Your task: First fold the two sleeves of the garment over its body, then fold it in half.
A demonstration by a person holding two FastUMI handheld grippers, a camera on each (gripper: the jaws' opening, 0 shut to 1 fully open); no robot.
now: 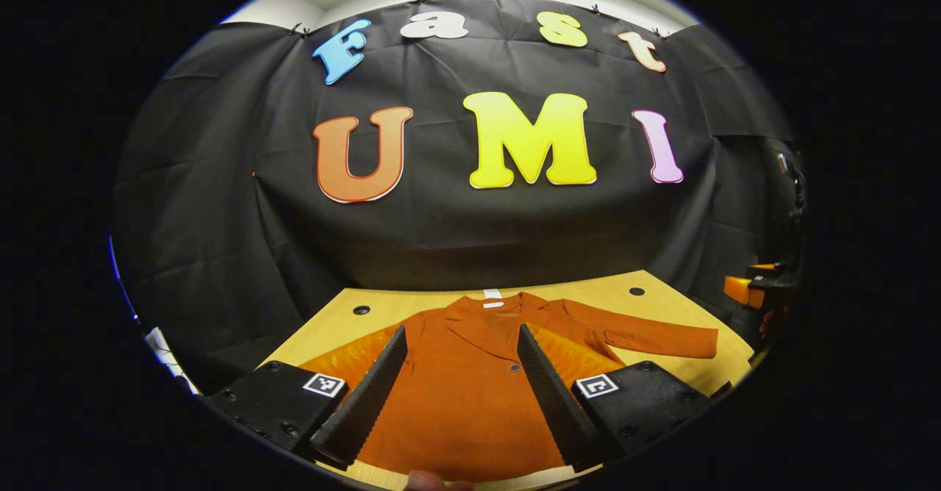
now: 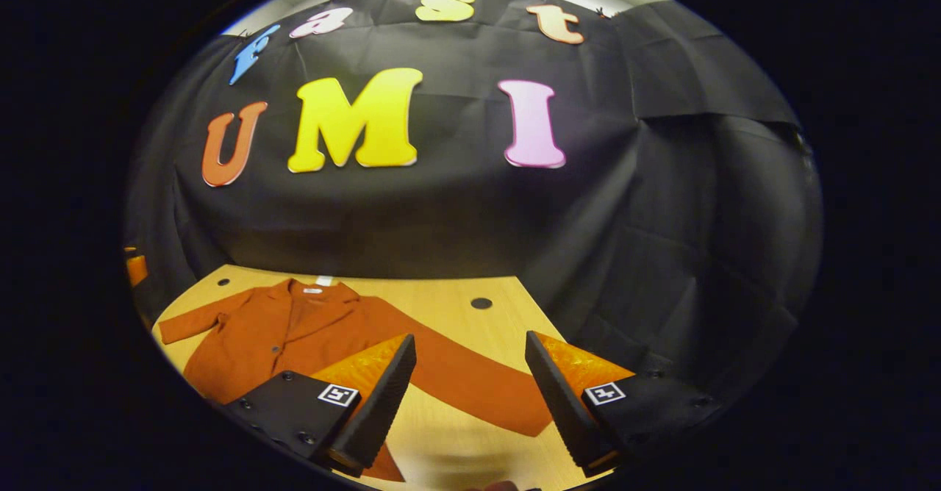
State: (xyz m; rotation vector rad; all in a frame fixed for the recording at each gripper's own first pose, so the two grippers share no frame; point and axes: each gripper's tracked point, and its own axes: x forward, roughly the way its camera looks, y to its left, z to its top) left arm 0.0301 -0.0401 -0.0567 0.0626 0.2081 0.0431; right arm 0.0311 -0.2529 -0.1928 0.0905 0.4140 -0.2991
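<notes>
A rust-orange jacket (image 1: 463, 395) lies flat and face up on the wooden table (image 1: 662, 300), collar with a white label (image 1: 492, 298) at the far side. One sleeve (image 1: 662, 340) stretches out to the right. My left gripper (image 1: 462, 340) hovers open over the jacket's body, nothing between its fingers. In the right gripper view the jacket (image 2: 257, 337) lies to the left, and its long sleeve (image 2: 478, 388) runs down to the right across the table (image 2: 441, 292). My right gripper (image 2: 469, 340) stands open above that sleeve. The short-looking far sleeve (image 2: 184, 325) points left.
Black cloth walls close the table in at the back and both sides. Round dark holes (image 1: 361, 309) (image 2: 481, 303) sit near the table's far corners. An orange and black piece (image 1: 757, 289) shows at the right edge of the left gripper view.
</notes>
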